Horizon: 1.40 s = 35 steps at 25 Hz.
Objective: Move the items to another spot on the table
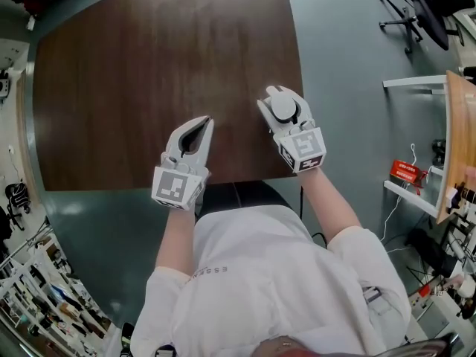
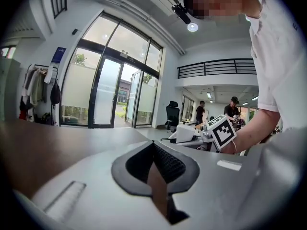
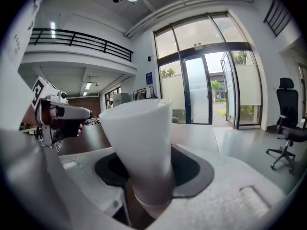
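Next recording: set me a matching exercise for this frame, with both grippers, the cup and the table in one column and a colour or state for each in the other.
Column one:
1. left gripper
2. right gripper
3. cup
4. table

Column two:
A. dark brown
B. white
C. jaws together, nothing between them
D. jaws clamped on a thing

Pairs: 1-C, 2-D, 3-B, 4-A
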Each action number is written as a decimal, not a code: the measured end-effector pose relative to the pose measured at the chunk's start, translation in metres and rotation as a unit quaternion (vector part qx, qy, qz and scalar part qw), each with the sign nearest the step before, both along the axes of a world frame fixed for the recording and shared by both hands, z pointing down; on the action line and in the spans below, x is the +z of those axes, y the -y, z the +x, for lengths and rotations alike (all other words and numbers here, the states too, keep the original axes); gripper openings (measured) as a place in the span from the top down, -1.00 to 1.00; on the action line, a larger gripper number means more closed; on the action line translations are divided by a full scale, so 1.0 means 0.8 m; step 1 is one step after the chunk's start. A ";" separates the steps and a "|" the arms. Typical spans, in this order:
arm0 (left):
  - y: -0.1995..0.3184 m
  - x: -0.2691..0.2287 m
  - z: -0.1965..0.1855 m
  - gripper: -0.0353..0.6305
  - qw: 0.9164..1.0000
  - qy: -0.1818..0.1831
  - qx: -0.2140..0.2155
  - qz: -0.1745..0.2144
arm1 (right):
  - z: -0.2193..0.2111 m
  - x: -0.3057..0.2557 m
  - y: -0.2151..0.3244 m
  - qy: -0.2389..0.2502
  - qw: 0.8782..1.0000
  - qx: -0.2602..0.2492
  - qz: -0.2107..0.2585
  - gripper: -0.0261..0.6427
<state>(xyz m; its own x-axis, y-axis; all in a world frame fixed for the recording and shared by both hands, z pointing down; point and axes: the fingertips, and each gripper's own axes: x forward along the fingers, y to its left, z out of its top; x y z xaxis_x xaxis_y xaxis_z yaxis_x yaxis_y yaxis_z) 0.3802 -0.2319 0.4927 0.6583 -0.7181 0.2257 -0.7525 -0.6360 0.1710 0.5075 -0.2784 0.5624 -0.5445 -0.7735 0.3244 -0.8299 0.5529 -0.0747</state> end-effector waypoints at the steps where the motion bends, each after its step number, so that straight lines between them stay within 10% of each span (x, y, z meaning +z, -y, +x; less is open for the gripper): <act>1: 0.001 -0.001 -0.002 0.84 1.000 -0.002 -0.002 -0.002 | -0.003 0.002 -0.002 0.002 1.000 -0.002 -0.001 0.31; 20: -0.028 -0.027 -0.004 0.84 0.999 -0.018 -0.009 0.026 | 0.023 -0.043 -0.058 0.031 0.999 0.031 0.033 -0.11; 24: -0.052 -0.035 -0.011 0.84 0.999 -0.019 -0.020 0.033 | 0.046 -0.039 -0.094 -0.013 0.998 0.062 0.026 0.88; 35: -0.100 -0.035 -0.046 0.84 0.999 -0.018 -0.029 0.038 | 0.006 -0.046 -0.146 0.014 0.999 0.040 0.005 0.95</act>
